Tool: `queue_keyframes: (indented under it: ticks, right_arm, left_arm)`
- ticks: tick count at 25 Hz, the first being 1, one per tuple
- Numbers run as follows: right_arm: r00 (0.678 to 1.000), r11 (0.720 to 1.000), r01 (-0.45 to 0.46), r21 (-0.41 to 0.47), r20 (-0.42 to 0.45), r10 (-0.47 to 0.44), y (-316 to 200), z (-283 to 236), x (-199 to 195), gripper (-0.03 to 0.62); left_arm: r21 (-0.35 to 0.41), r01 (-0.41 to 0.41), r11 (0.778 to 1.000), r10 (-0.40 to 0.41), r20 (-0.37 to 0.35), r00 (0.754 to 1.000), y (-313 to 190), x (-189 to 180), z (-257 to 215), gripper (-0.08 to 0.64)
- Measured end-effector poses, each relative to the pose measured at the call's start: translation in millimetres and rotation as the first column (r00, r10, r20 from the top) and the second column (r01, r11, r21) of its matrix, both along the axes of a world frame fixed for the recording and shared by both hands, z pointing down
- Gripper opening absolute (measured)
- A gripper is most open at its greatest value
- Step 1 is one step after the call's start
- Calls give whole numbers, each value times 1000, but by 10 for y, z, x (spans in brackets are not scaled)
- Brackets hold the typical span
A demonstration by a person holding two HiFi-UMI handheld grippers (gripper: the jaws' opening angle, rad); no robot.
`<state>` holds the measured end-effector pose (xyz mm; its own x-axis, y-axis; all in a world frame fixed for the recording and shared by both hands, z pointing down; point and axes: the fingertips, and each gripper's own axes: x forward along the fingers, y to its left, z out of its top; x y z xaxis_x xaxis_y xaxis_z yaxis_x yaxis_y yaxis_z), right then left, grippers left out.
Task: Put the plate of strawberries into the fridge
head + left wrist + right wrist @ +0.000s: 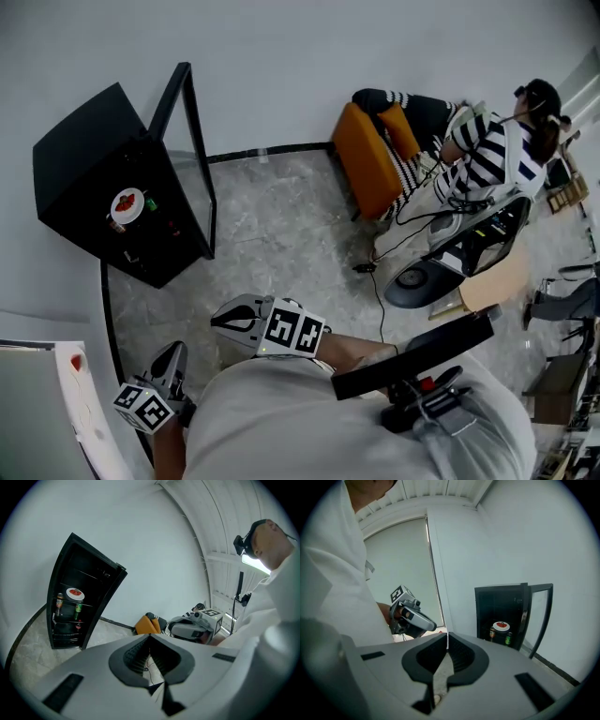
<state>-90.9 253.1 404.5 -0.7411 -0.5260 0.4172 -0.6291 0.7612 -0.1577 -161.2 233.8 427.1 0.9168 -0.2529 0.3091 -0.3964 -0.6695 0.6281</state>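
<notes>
The white plate of strawberries (127,203) rests on a shelf inside the black fridge (84,159), whose glass door (192,141) stands open. Both gripper views show the plate (75,593) (501,626) far off, on the same shelf. My left gripper (174,352) hangs low at the bottom left, well away from the fridge, its jaws shut and empty (150,635). Just to its right, my right gripper (219,321) points left, also shut on nothing (447,633). Each gripper shows in the other's view: the right gripper (197,623) and the left gripper (410,613).
Cans and bottles (59,601) stand beside the plate in the fridge. A person in a striped top (478,150) sits by an orange chair (370,159) at the right. Cables (380,281) trail over the marble floor. A white surface (70,394) lies at the lower left.
</notes>
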Motion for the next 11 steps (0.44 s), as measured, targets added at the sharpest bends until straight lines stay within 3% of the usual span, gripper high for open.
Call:
queue_keyframes:
  ticks: [6,11]
  right_arm:
    - [1000,1000,1,16,19,-1,8,-411,159,25]
    - [1000,1000,8,7,7,-8,-198,180,67,25]
  left_arm:
    - [10,-8,1000,8,17,1000,40,185,-383,14]
    - [-11,-1,1000,1,0,1000,-156,128,210,14]
